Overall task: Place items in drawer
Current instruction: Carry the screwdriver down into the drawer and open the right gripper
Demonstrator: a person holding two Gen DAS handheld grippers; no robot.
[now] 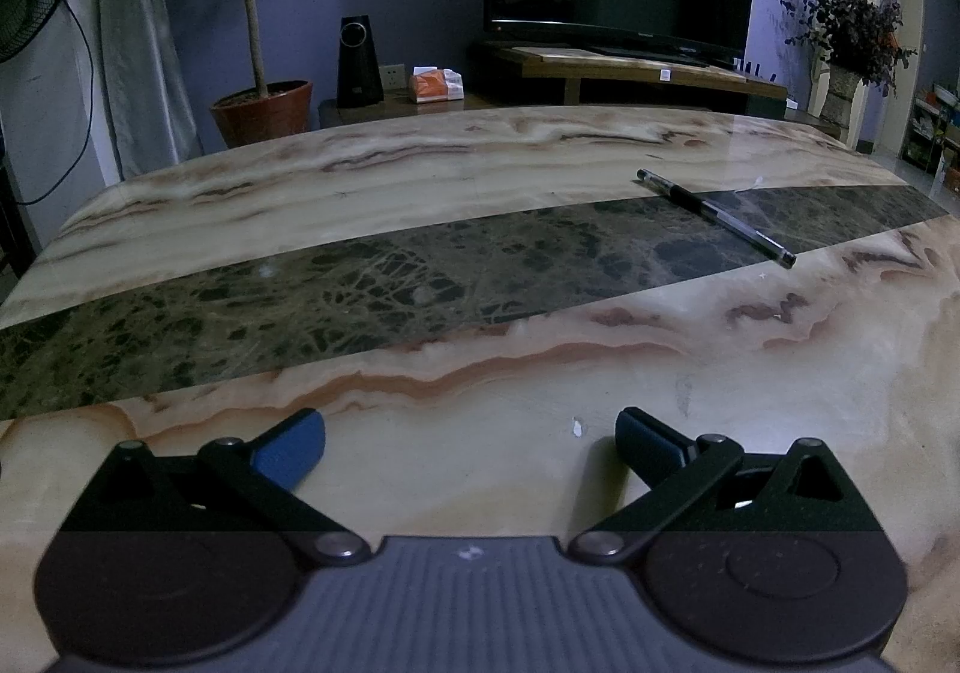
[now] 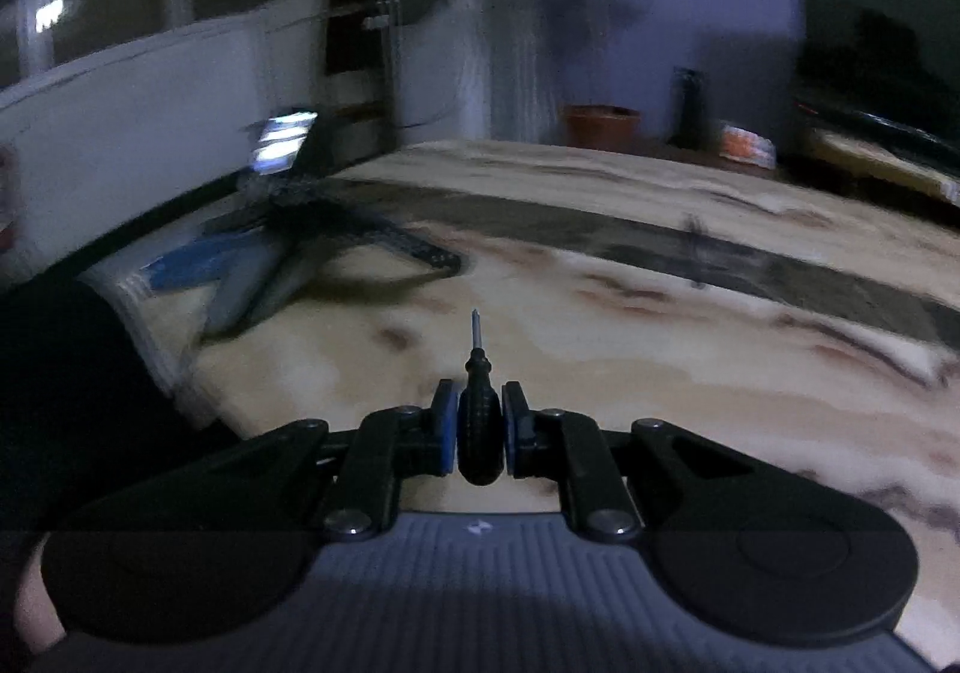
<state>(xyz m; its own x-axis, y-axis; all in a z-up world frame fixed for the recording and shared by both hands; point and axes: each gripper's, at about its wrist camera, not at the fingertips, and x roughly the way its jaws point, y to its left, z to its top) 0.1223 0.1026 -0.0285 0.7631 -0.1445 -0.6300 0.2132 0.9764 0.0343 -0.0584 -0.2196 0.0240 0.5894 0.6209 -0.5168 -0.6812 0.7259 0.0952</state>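
two items in play. right gripper (image 2: 475, 427): jaws nearly closed, blue pads pressing both sides of a small black screwdriver (image 2: 478, 421); handle between the pads, thin shaft pointing straight ahead along the fingers, above the marble desk (image 2: 660, 373). view blurred. left gripper (image 1: 471, 442): jaws wide apart, nothing between them, low over the desk's near edge. pen (image 1: 717, 217) lies flat ahead and to the right of those jaws, well apart, long axis running diagonally across the dark stone band. no drawer visible in either view. judgement: the screwdriver goes first; the pen comes later, and jaws should close across its barrel.
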